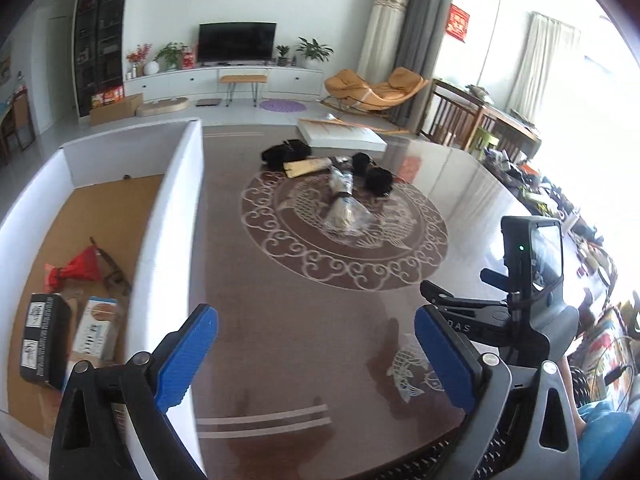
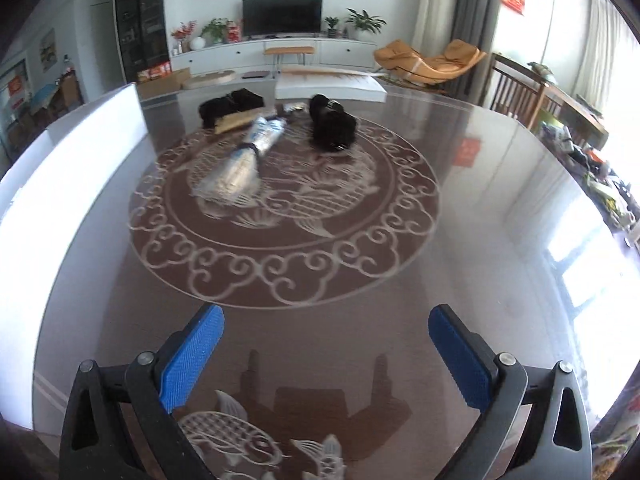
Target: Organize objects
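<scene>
table (image 2: pixel 500 208): dark, glossy, with a pale fish medallion in the middle.
box (image 1: pixel 172 200): white-walled, standing on the table's left side; red bag (image 1: pixel 76 270) and cartons lie inside.
pile (image 1: pixel 328 172): black bundles and a tan packet at the medallion's far rim, well ahead of both claws.
clear-wrapped bundle (image 2: pixel 244 160): nearest loose item, long axis running from near-left to far-right, ahead and left of the right claw.
left claw (image 1: pixel 316 356): released, empty, next to the box wall.
right claw (image 2: pixel 326 356): released, empty; judged the better placed to reach the bundle.
</scene>
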`<control>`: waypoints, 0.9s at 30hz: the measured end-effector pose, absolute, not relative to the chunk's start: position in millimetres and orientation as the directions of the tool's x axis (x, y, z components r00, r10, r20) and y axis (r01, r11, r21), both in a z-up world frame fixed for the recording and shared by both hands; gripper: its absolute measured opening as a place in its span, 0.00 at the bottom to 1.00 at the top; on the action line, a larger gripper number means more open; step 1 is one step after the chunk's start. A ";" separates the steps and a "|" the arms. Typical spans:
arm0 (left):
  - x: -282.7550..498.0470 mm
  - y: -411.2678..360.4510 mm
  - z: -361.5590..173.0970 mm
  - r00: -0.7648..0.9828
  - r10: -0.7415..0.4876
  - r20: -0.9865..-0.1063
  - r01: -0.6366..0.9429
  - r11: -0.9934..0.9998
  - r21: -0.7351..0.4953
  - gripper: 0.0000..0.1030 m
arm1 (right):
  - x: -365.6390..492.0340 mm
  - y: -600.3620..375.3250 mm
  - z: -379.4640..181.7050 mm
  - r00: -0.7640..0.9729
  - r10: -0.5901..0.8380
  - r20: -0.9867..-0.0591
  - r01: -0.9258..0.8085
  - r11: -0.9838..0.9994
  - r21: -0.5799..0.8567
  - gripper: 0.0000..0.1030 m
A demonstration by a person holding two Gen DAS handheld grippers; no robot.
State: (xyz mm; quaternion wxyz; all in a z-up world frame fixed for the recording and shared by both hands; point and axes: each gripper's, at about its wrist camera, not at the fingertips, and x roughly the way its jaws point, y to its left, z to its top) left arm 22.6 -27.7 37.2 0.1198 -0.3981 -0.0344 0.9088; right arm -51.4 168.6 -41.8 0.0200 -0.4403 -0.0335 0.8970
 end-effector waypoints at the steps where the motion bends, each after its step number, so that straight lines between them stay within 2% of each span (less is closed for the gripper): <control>1: 22.5 -7.3 28.7 -0.638 0.261 -0.725 -0.221 -0.963 -0.153 0.98 | -51.6 185.6 -48.4 -0.596 0.090 -0.798 -0.040 -0.996 -0.083 0.99; 6: -6.2 55.2 -24.8 -0.569 0.227 -0.791 -0.242 -0.965 -0.103 0.98 | -40.7 245.5 -61.0 -0.574 0.085 -0.814 -0.123 -0.992 -0.017 0.99; 12: -42.6 69.7 -66.1 -0.540 0.179 -0.822 -0.185 -0.978 -0.091 0.98 | -44.7 265.6 -64.2 -0.569 0.047 -0.821 -0.132 -0.991 0.035 1.00; 18: -59.2 81.4 -74.0 -0.568 0.085 -0.819 -0.165 -0.986 0.012 0.99 | -55.2 258.9 -68.2 -0.546 0.078 -0.834 -0.119 -0.993 -0.014 1.00; 27: -61.1 79.5 -74.5 -0.575 0.084 -0.814 -0.153 -0.988 0.006 1.00 | -54.8 257.9 -70.4 -0.564 0.081 -0.822 -0.123 -0.992 -0.014 1.00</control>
